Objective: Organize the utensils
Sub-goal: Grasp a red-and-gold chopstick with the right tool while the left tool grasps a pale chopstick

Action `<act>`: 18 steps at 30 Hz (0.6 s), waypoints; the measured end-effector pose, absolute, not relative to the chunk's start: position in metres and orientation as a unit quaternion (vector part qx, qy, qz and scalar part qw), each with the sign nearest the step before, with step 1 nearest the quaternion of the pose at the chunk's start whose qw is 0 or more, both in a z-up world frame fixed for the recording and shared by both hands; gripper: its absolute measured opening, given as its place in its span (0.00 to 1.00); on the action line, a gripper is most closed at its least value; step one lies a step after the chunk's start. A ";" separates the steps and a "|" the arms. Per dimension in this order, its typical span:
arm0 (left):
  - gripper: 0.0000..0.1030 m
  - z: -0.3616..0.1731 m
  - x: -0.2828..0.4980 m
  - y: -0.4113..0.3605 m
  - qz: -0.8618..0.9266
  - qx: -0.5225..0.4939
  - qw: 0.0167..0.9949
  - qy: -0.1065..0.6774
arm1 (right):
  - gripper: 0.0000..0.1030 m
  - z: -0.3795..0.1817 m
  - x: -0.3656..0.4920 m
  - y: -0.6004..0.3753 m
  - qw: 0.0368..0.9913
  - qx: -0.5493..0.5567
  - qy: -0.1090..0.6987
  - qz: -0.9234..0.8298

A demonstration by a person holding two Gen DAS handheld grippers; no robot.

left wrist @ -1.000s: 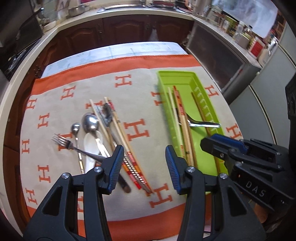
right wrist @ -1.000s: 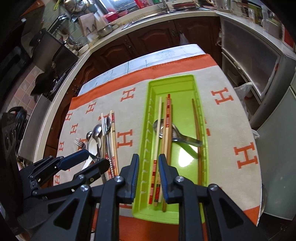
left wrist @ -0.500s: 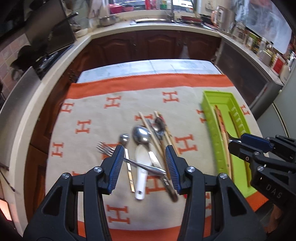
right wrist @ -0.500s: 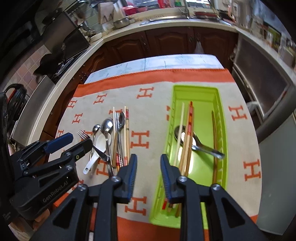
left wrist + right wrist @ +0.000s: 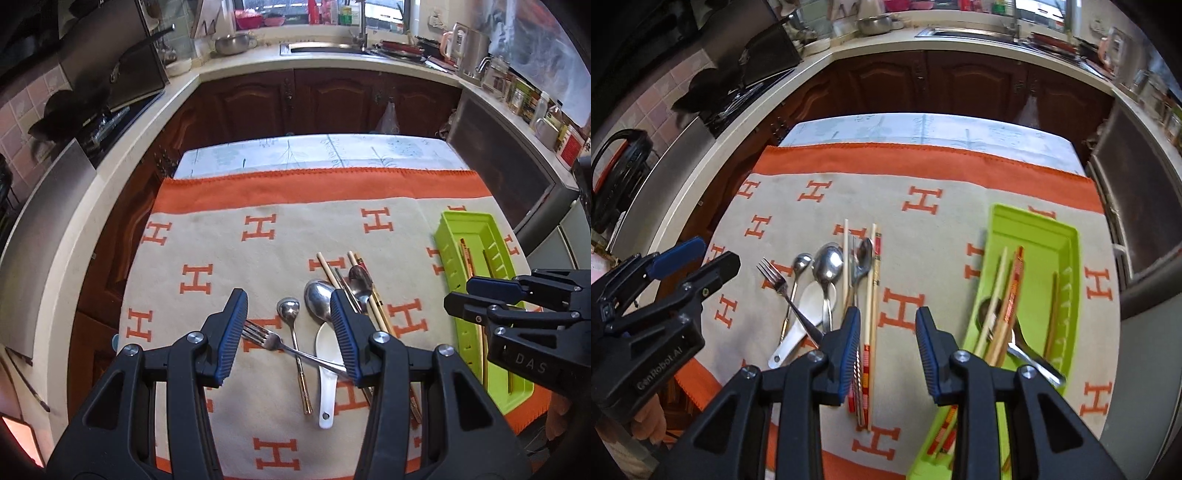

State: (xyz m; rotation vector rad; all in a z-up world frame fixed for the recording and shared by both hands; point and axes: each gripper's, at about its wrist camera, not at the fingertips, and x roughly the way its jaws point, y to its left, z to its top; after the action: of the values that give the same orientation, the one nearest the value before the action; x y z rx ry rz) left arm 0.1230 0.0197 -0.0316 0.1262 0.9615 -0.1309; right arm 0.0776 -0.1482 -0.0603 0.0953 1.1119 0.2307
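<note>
The green plastic tray (image 5: 1067,236), long and narrow with a ribbed side wall, lies on the right of the right wrist view and holds several pale and red-patterned chopsticks (image 5: 1006,291), one darker wooden stick (image 5: 1052,314) along its ribbed side, and a metal spoon (image 5: 1027,350) whose bowl sits under the sticks. Only the right wrist view shows this spoon; in the left wrist view the tray (image 5: 448,254) sits at the right edge, half hidden behind the right gripper (image 5: 458,295), and just stick tips show. The loose utensils lie together in the lower middle of both views: a steel fork (image 5: 264,338) slanting across a slim small spoon (image 5: 289,309) and a white ceramic soup spoon (image 5: 327,380), a large shiny spoon (image 5: 318,298), a darker spoon (image 5: 360,278), and chopsticks (image 5: 376,302) with patterned ends. The left gripper (image 5: 288,332) hangs over the fork and small spoon, fingers wide apart and holding nothing. The right gripper (image 5: 886,343) hovers over bare cloth between the chopsticks (image 5: 871,295) and the tray, fingers likewise apart and empty. Everything rests on a beige woven cloth (image 5: 820,192) with orange H letters and an orange border, over a table with dark wooden cabinets (image 5: 332,99) and a pale countertop behind.
</note>
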 end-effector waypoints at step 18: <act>0.42 -0.102 0.160 0.014 -0.089 0.032 0.838 0.538 | 0.30 -0.113 0.130 -0.144 0.792 0.085 0.590 0.130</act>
State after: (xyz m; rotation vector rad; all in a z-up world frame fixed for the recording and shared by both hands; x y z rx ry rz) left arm 0.1601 0.0145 -0.1021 0.0674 1.1380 -0.1890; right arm 0.1297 -0.1435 -0.1132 0.1829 1.2690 0.2788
